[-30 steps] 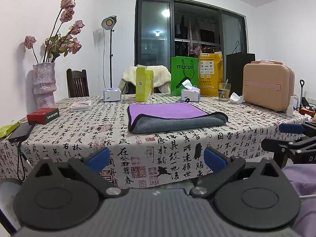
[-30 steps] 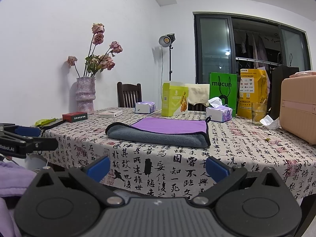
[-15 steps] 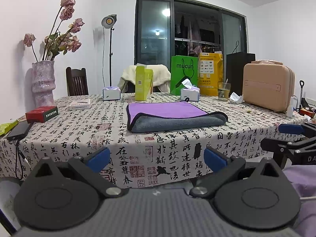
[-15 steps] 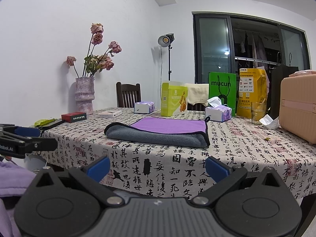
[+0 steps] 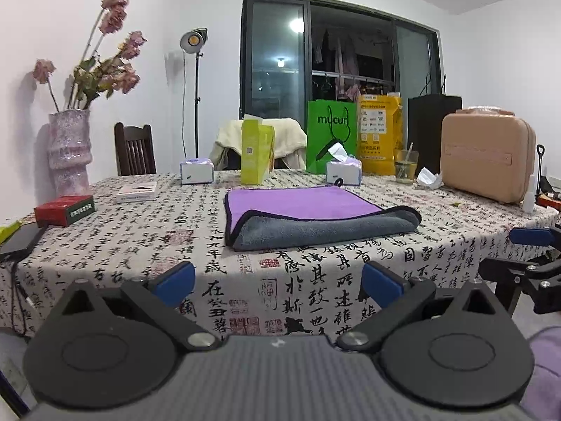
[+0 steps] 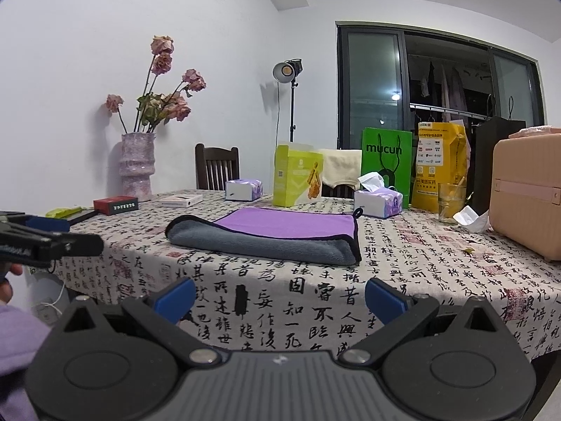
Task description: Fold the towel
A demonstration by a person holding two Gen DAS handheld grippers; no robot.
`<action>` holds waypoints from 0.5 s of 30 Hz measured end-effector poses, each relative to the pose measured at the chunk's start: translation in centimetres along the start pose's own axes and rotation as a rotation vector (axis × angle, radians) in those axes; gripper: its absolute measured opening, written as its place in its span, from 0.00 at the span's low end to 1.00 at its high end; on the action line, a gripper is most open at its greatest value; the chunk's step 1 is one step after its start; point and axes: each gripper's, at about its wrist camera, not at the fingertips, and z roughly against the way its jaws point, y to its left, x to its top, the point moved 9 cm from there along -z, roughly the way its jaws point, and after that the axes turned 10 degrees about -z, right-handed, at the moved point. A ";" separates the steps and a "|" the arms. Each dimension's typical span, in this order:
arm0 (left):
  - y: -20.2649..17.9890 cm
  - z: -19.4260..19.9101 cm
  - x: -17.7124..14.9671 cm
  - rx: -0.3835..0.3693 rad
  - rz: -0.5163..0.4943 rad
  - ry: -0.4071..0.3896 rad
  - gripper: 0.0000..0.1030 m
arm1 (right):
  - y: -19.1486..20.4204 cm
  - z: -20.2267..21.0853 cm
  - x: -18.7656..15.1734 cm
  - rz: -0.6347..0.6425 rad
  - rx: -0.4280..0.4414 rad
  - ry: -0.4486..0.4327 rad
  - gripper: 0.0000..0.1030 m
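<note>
A towel, purple on top with a grey underside and dark edging, lies folded flat in the middle of the table; it also shows in the right wrist view. My left gripper is open and empty, held in front of the table's near edge, short of the towel. My right gripper is open and empty, also in front of the near edge. The right gripper shows at the right edge of the left wrist view; the left gripper shows at the left edge of the right wrist view.
The table has a cloth printed with black characters. On it stand a pink vase with dried roses, a red box, tissue boxes, a yellow-green carton, bags, a glass and a beige case. A chair stands behind.
Both grippers have drifted slightly, so the view shifts a little. The towel has not moved and both grippers stay open.
</note>
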 end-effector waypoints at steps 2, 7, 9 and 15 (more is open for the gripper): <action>-0.1 -1.0 0.0 -0.003 -0.011 0.001 1.00 | -0.3 -0.7 -0.1 0.001 -0.005 0.009 1.00; -0.2 -3.0 -0.3 -0.027 -0.026 0.023 1.00 | -1.5 -2.7 0.3 -0.024 -0.017 0.021 1.00; 0.1 -3.6 -0.3 -0.031 -0.027 0.034 1.00 | -1.8 -3.4 0.6 -0.025 -0.023 0.019 1.00; 1.5 -5.4 0.2 -0.011 0.003 0.047 1.00 | -2.5 -5.1 1.5 -0.033 -0.033 0.018 1.00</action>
